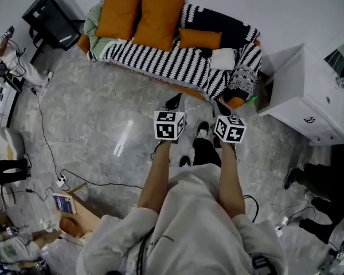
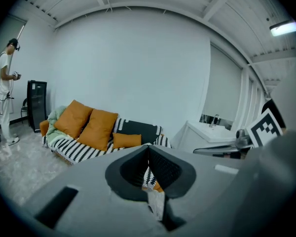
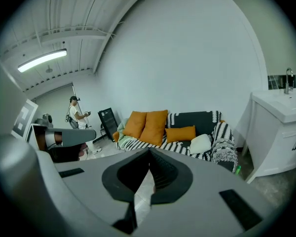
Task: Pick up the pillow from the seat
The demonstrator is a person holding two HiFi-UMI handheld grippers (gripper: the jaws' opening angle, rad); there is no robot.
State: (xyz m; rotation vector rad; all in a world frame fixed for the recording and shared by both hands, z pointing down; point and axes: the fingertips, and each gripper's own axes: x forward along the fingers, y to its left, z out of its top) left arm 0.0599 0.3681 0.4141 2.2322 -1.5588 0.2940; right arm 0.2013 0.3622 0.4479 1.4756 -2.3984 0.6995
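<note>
We stand well short of the sofa. The left gripper and right gripper are both empty, jaws pressed together. The white pillow, probably our target, lies on the seat at the sofa's right end, just beside the small orange pillow. We should step closer to the sofa, spread the jaws before reaching in, pinch opposite edges and lift straight up.

A staged living room in a lab: sofa, sink cabinet, strip light overhead.
</note>
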